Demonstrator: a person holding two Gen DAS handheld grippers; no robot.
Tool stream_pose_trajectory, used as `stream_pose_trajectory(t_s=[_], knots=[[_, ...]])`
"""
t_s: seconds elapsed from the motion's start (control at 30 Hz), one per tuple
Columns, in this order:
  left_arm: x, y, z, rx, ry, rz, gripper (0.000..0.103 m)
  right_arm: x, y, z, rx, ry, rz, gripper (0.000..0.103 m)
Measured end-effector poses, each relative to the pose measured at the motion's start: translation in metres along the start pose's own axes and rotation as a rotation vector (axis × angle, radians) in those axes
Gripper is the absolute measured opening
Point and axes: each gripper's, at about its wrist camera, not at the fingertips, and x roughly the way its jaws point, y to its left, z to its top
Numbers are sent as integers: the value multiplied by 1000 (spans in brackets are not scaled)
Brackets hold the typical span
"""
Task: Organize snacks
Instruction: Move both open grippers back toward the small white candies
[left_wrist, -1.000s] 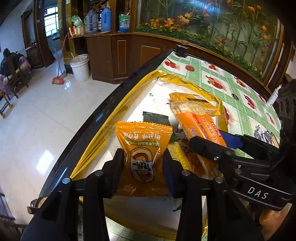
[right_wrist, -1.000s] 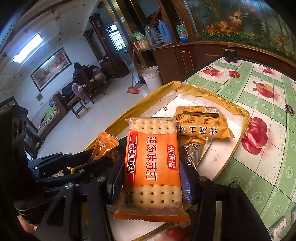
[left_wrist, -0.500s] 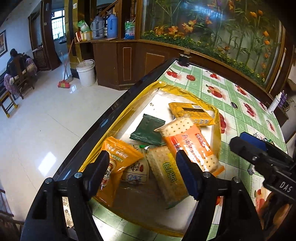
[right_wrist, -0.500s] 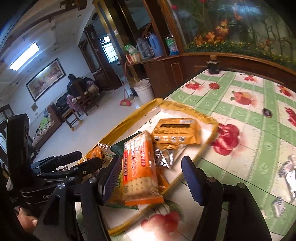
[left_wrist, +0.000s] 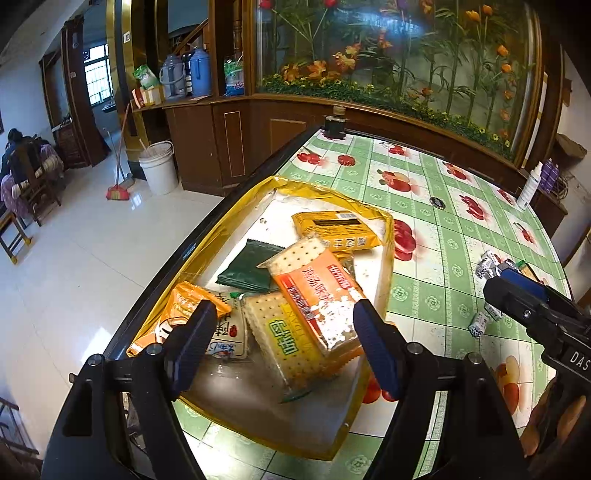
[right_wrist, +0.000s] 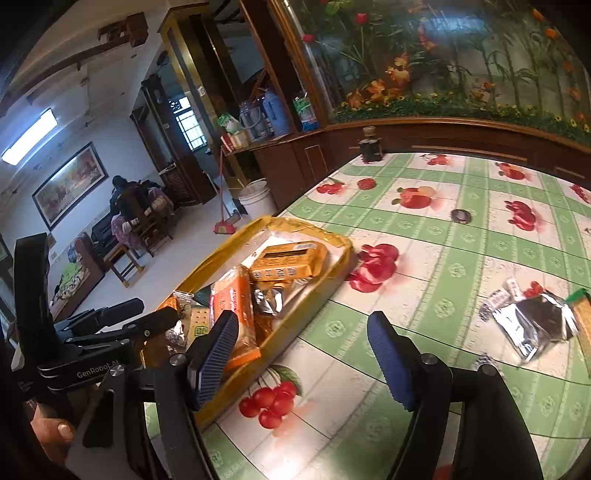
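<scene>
A yellow tray (left_wrist: 388, 236) sits at the table's left edge and holds several snack packets. An orange cracker pack (left_wrist: 317, 291) leans on a yellow-green cracker pack (left_wrist: 284, 343), beside an orange bun packet (left_wrist: 184, 306), a dark green packet (left_wrist: 247, 264) and a yellow packet (left_wrist: 336, 229). My left gripper (left_wrist: 284, 314) hovers above the tray's near end, its jaws opening with nothing held between them. My right gripper (right_wrist: 303, 325) hangs over the tablecloth just right of the tray (right_wrist: 314, 310), its jaws also opening and empty. A silver packet (right_wrist: 528, 325) lies loose at the right.
Small wrapped sweets (left_wrist: 487, 262) lie on the green fruit-print tablecloth (left_wrist: 443, 229). A white bottle (left_wrist: 528, 188) and a dark jar (left_wrist: 334, 125) stand at the far edge. The table drops to the floor left of the tray. A person (right_wrist: 125, 206) sits far off.
The left gripper let go of the orange bun packet and the right let go of the orange cracker pack; both lie in the tray. Both grippers opened and pulled back, the right swinging rightward.
</scene>
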Motion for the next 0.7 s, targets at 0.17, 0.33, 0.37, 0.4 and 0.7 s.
stream_pose_trajectory(t_s=[0.17, 0.33, 0.37, 0.4, 0.7], knots=[[-5, -15, 0, 29, -14, -2, 80, -15, -17, -5, 27, -16, -28, 76], [-5, -30, 0, 56, -8, -15, 80, -28, -30, -10, 47, -29, -54, 76], [-4, -32, 0, 60, -5, -18, 80, -30, -33, -11, 51, -31, -59, 76], [-4, -34, 0, 65, -5, -20, 80, -32, -36, -12, 55, -31, -63, 76], [1, -65, -4, 116, 19, -70, 80, -52, -69, -31, 102, -30, -135, 78]])
